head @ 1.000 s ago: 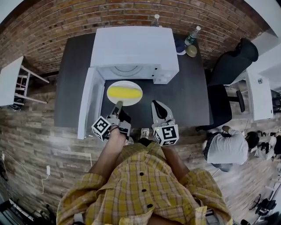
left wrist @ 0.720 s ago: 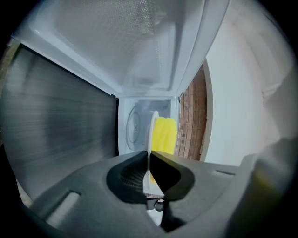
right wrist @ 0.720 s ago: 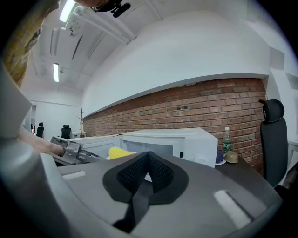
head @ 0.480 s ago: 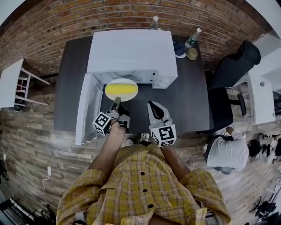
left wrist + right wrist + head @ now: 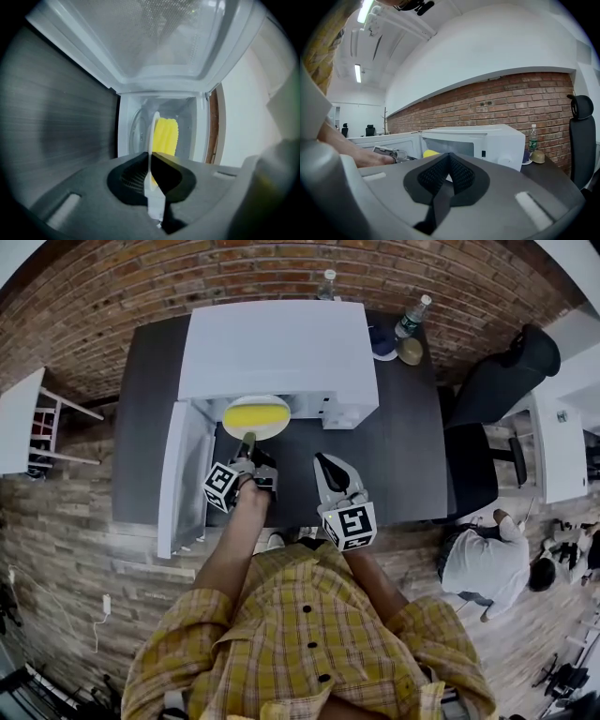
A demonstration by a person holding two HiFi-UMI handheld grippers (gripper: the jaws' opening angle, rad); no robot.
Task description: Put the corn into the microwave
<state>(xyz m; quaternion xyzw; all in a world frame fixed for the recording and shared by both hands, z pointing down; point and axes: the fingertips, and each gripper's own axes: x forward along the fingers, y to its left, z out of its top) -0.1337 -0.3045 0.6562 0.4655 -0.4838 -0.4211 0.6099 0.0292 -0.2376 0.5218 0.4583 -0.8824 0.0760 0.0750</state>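
Where its plate (image 5: 230, 423) juts from the microwave (image 5: 277, 343), corn (image 5: 255, 414) lies yellow, ribbed.

The dark desk (image 5: 403, 456) carries a white microwave (image 5: 277, 343) at its back middle. The microwave's door (image 5: 183, 479) is swung open to the left, over the desk's left part. A clear bottle (image 5: 327, 282) stands behind the microwave. At the back right corner, a second bottle (image 5: 412, 315) stands near a blue item (image 5: 380, 338) and a round tan object (image 5: 409, 351).
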